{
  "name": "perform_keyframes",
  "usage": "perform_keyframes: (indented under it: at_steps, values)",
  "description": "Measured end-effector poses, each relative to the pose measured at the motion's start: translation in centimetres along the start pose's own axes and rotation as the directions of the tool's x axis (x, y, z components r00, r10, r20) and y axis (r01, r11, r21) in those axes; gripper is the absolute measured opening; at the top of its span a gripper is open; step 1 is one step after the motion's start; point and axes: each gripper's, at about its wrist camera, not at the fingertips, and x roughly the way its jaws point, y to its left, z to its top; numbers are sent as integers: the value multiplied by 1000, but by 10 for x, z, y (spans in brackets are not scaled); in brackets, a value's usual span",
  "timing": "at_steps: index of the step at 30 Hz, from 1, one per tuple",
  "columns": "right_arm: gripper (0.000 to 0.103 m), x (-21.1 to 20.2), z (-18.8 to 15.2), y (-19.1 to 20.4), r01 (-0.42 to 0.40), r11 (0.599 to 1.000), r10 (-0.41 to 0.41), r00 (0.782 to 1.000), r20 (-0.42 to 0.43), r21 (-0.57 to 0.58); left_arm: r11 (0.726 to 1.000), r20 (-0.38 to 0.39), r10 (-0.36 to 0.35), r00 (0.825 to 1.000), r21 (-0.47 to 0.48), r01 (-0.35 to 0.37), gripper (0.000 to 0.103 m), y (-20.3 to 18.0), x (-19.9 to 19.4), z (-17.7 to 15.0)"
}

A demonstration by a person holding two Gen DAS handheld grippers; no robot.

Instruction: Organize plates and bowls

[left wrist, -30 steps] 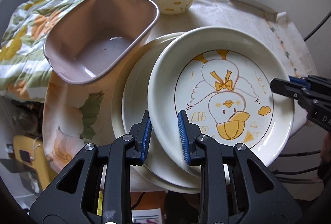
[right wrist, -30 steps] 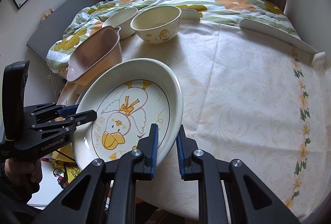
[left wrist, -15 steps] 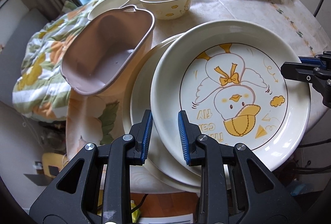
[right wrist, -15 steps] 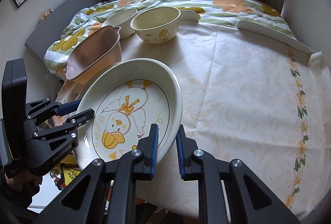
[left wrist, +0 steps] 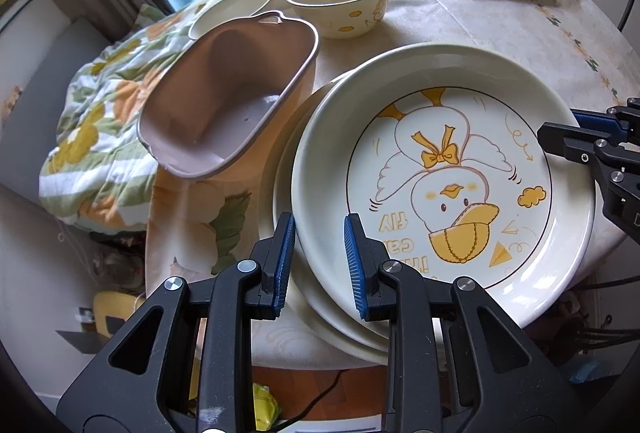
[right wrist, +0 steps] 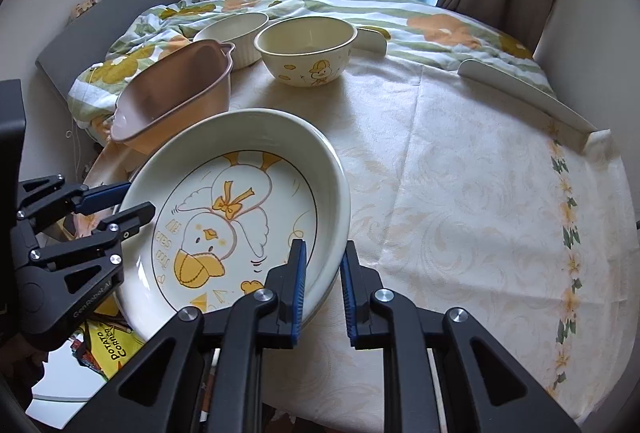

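Holding the duck plate (left wrist: 448,169) by opposite edges, both grippers straddle its rim. The left gripper (left wrist: 320,253) has 1 blue pad inside the rim and 1 outside, and the right gripper (right wrist: 323,279) does the same on the far side. Each looks clenched on the rim, though the actual contact sits behind the pads, so this is a judgement.

The duck plate sits over a plain plate (left wrist: 280,169) at the near edge of the table (right wrist: 460,193); whether it rests on it or hangs just above, I cannot tell. Behind the duck plate to the left stands a pink tub (left wrist: 224,101), tilted, its side close to the rim of the plain plate. Further behind the duck plate are a duck bowl (left wrist: 340,7) and a white bowl (left wrist: 230,11), side by side.

The step in hand seems to be stacking the duck plate on the plain plate. To do it well:
- keep the 2 grips level so the duck plate does not tip toward either side;
- centre it over the plain plate before easing off, since both overhang the table edge;
- stay clear of the pink tub, which a nudge could push off;
- release 1 side only once the duck plate lies flat, then draw the pads back along the rim without dragging it.
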Motion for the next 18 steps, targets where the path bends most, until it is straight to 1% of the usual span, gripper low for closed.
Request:
perform_keyframes:
  at_steps: [3,9,18]
  values:
    - [15,0,-1,0,5,1000,-5,1000,7,4,1000,-1,5,1000,0,-5,23,-1,-1,0]
    - [15,5,-2,2,-2,1000,2,1000,-13,9,999,13,31,999,9,-31,23,-1,-6,1]
    - [15,5,-4,3,9,1000,-9,1000,-11,6,1000,10,29,1000,1,-29,23,1,-8,1]
